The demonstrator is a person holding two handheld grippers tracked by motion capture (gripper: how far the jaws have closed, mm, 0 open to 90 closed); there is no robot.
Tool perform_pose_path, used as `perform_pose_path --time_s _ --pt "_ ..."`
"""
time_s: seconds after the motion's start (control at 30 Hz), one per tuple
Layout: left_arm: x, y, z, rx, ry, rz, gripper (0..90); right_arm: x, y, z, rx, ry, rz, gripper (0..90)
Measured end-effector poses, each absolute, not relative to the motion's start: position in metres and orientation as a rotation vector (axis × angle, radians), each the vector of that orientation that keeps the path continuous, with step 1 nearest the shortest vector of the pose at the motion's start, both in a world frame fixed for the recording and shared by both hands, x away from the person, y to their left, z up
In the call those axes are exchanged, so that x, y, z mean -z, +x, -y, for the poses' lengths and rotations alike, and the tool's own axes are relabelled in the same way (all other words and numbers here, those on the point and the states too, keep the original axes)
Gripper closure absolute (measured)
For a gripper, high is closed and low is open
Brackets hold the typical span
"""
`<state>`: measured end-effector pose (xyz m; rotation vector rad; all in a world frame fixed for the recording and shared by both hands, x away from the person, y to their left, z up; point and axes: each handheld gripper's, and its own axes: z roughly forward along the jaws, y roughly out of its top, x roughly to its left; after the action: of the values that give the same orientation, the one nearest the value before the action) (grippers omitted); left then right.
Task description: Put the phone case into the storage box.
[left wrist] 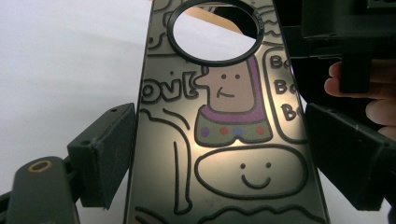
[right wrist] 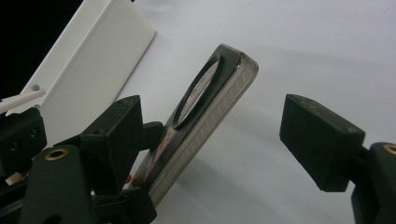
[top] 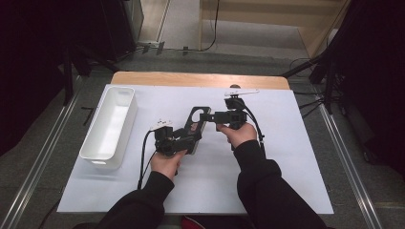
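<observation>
A dark phone case (left wrist: 224, 154) with cartoon figures and a round camera hole is held above the white table cover. My left gripper (left wrist: 222, 140) is shut on it, one jaw pressed against each long edge. In the high view the case (top: 197, 125) sits mid-table between both hands, with the left gripper (top: 191, 138) on its near end. My right gripper (right wrist: 217, 119) is open around the case's (right wrist: 210, 93) far end, seen edge-on; its left jaw is close against the case and its right jaw stands well apart. In the high view the right gripper (top: 206, 116) comes in from the right.
A long white bin (top: 110, 124) lies at the left of the white sheet (top: 286, 167), and it also appears as the white bin (right wrist: 93, 60) behind the case. The table's wooden far edge (top: 200, 78) shows beyond the sheet. Black stands flank the table.
</observation>
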<state>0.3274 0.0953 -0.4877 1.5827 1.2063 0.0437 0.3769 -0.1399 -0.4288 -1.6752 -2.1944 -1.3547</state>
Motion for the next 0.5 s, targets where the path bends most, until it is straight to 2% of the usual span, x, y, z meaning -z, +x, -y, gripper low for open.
perform_pose_path --time_s 0.5 --pt "0.4921 0.3294 -0.0932 -0.065 1.573 -1.213 11.6 0.4350 0.3827 0.1358 1.335 -1.727 2.133 25.1"
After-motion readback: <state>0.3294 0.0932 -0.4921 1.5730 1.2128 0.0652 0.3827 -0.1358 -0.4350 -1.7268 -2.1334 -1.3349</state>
